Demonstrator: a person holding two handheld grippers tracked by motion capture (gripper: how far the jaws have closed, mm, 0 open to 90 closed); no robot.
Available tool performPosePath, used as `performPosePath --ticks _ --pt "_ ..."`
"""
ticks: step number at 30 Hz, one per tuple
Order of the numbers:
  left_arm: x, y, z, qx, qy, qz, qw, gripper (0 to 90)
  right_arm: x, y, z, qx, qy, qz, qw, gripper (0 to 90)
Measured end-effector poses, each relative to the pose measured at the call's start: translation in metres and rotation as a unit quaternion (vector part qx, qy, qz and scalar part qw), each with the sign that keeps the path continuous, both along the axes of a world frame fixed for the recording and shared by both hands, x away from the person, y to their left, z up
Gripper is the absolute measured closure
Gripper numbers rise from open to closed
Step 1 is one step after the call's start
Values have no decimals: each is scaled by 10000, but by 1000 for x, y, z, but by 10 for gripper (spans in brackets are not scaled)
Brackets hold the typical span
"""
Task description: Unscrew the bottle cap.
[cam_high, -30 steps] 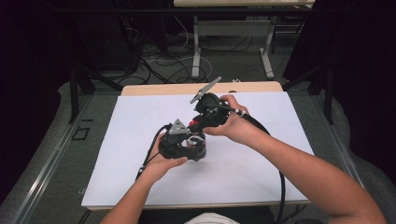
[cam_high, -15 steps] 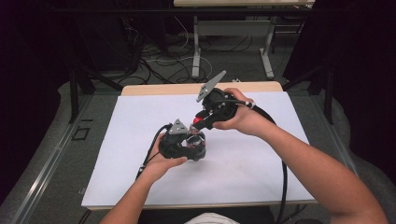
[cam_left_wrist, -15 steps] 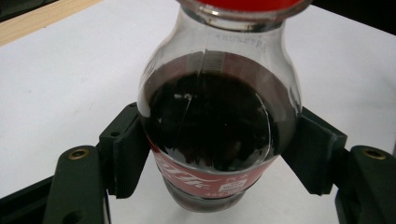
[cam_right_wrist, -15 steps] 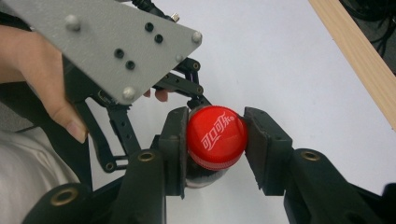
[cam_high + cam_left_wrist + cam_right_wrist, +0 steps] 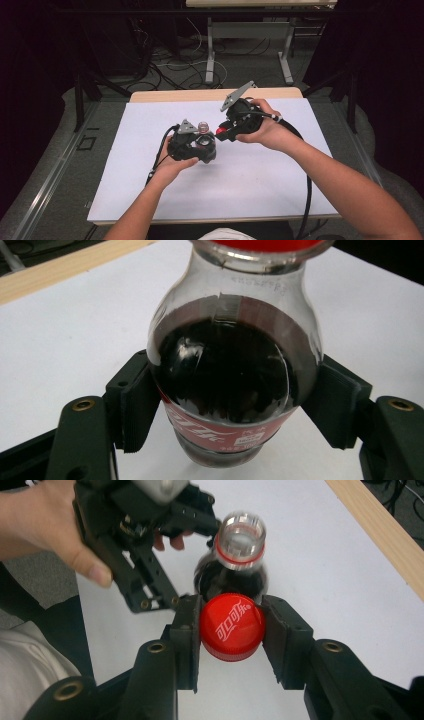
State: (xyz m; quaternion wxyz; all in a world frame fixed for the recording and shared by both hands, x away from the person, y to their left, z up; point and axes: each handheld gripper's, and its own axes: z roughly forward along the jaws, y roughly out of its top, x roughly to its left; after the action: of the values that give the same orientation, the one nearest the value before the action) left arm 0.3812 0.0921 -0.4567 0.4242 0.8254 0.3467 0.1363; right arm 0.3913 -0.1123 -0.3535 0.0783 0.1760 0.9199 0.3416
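Over white table (image 5: 150,190): cap (image 5: 232,626) between jaws

The bottle (image 5: 203,131) stands on the counter (image 5: 250,190) near its middle; the left tool (image 5: 227,405) is clamped around the bottle, and just right of the bottle the right tool (image 5: 231,630) holds the cap (image 5: 231,625) off its open neck

A white-topped table (image 5: 150,200) stands on grey floor (image 5: 60,175) against dark surroundings.
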Motion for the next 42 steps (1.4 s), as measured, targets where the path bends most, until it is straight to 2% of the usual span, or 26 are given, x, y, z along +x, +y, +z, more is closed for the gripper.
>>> performPosePath --ticks 2,3,4,8,12,15,16,17,18,20,22,23,26,27,30,31,32,33,34,36,39,40,42 --pt "4 -3 3 -45 -52 85 9999 301 0 -4 -2 13 31 -80 10000 613" --pt "7 -4 5 -52 -45 84 9999 301 0 -6 -4 45 -33 -96 9999 612" --pt "9 -5 7 -40 -46 95 9999 301 0 -9 -5 50 45 -103 9999 613" --pt "19 -11 14 -14 -91 99 9999 301 -3 -15 -11 44 34 -229 9997 613" --pt "28 -19 18 -52 -108 151 9998 301 -4 -19 -16 51 13 -218 9997 612" --pt "36 -24 17 -52 -157 240 9996 301 -4 -21 -18 94 87 -190 9997 613" --pt "38 -27 15 -94 -163 260 9995 301 -4 -22 -20 119 68 -213 9997 613" --pt "40 -28 14 -32 -147 231 9996 301 -4 -22 -21 131 39 -223 9997 613" --pt "43 -31 12 -11 -147 235 9996 301 -5 -23 -21 101 104 -260 9996 613" --pt "46 -35 7 -14 -161 271 9995 301 -4 -25 -23 128 55 -281 9995 612" --pt "51 -39 2 4 -137 269 9995 301 -3 -26 -25 107 118 -342 9993 613" --pt "52 -41 -1 0 -124 285 9995 301 -2 -26 -27 109 59 -359 9993 613" --pt "58 -45 -9 30 -47 341 9994 301 -1 -28 -30 68 150 -381 9991 613" --pt "60 -46 -12 20 -48 339 9994 301 0 -29 -31 62 197 -347 9992 613" --pt "64 -48 -19 -1 -19 385 9993 301 2 -32 -33 51 143 -380 9992 612" --pt "65 -48 -21 19 -19 393 9992 301 2 -33 -33 57 178 -481 9987 612" --pt "66 -48 -23 14 -24 404 9992 301 3 -34 -35 77 92 -433 9990 613" --pt "67 -48 -25 25 -23 420 9991 301 3 -34 -35 47 188 -511 9985 613" --pt "68 -49 -27 -8 5 428 9991 301 3 -36 -36 56 129 -528 9985 613" --pt "70 -50 -31 29 -24 453 9990 301 3 -37 -37 47 174 -620 9979 613" --pt "73 -51 -33 63 -58 488 9988 301 7 -39 -39 9 150 -536 9984 613" --pt "74 -52 -35 17 -29 534 9986 301 6 -39 -40 32 208 -626 9978 613" --pt "77 -51 -36 29 -35 543 9985 300 8 -40 -41 16 224 -600 9979 613"
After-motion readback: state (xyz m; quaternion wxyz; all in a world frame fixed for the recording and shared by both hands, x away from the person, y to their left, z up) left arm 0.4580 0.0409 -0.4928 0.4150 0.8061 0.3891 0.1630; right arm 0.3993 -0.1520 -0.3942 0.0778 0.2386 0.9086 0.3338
